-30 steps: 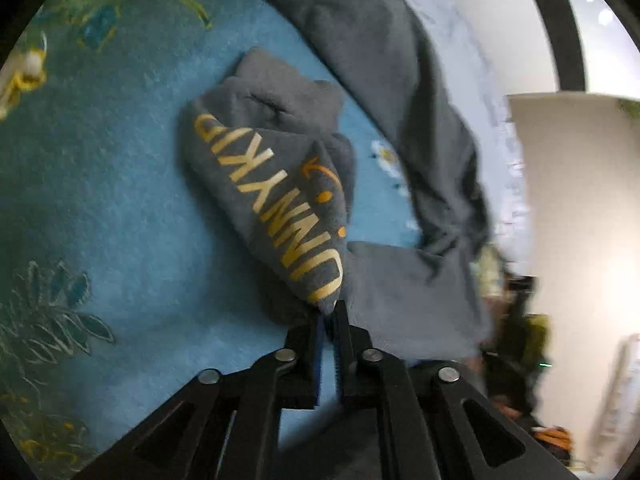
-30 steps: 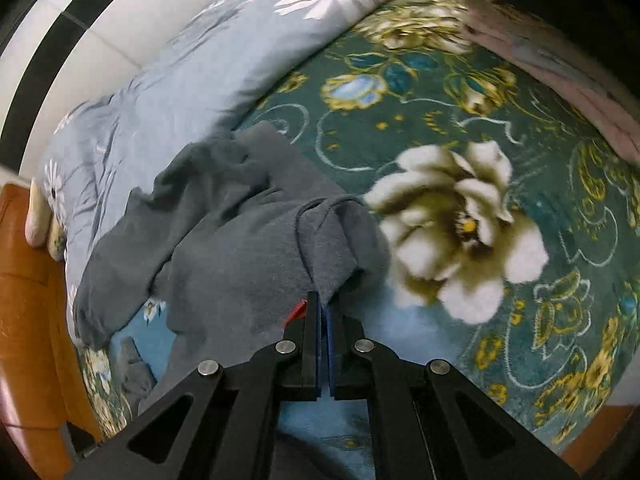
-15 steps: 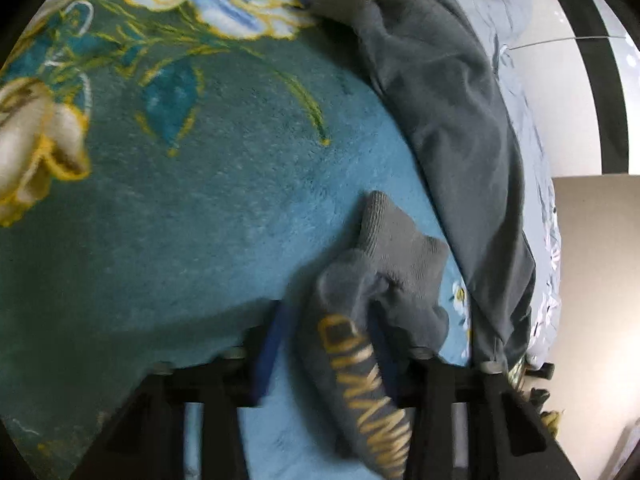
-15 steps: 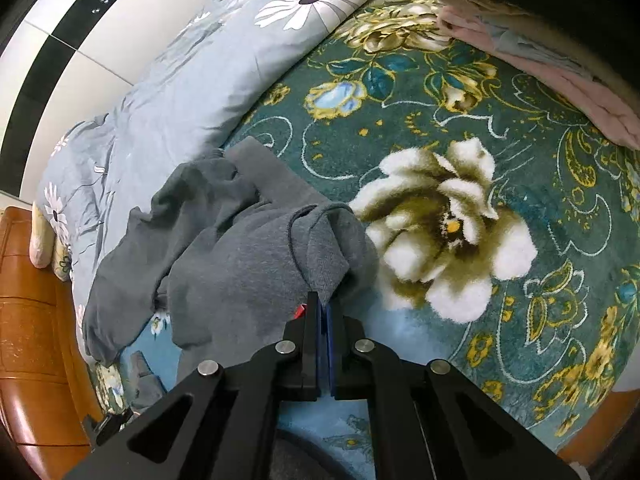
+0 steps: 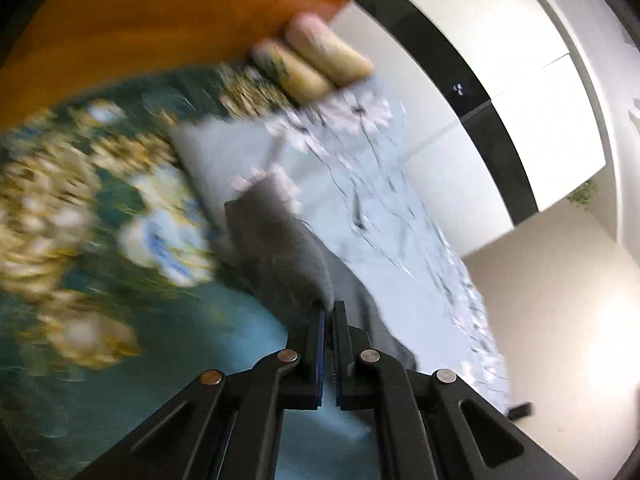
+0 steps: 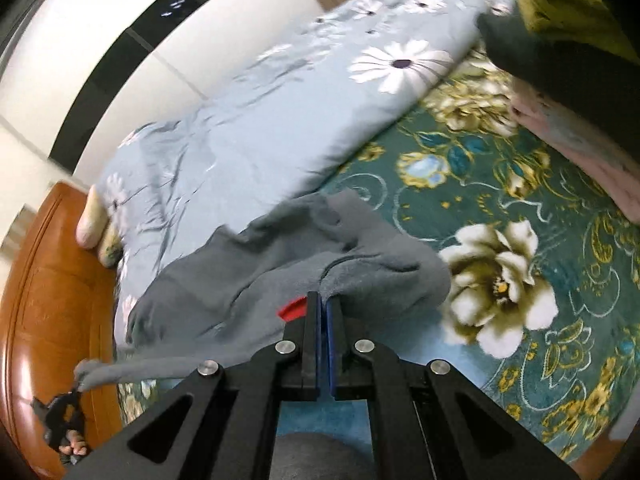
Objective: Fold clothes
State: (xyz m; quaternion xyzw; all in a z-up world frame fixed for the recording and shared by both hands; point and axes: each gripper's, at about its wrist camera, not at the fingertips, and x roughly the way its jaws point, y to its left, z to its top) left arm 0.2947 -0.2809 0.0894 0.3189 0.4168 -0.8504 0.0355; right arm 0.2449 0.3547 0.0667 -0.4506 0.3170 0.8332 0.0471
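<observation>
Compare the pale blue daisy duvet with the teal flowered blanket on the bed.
The pale blue daisy duvet is smooth, thin-looking cloth with white daisies; the teal flowered blanket looks plush, with gold and cream blooms. The duvet is bunched along the wall side; the blanket lies flat. The grey garment lies across both.

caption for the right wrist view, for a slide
Right gripper shut on a grey garment spread over a teal floral blanket, pale blue duvet behind.
</observation>
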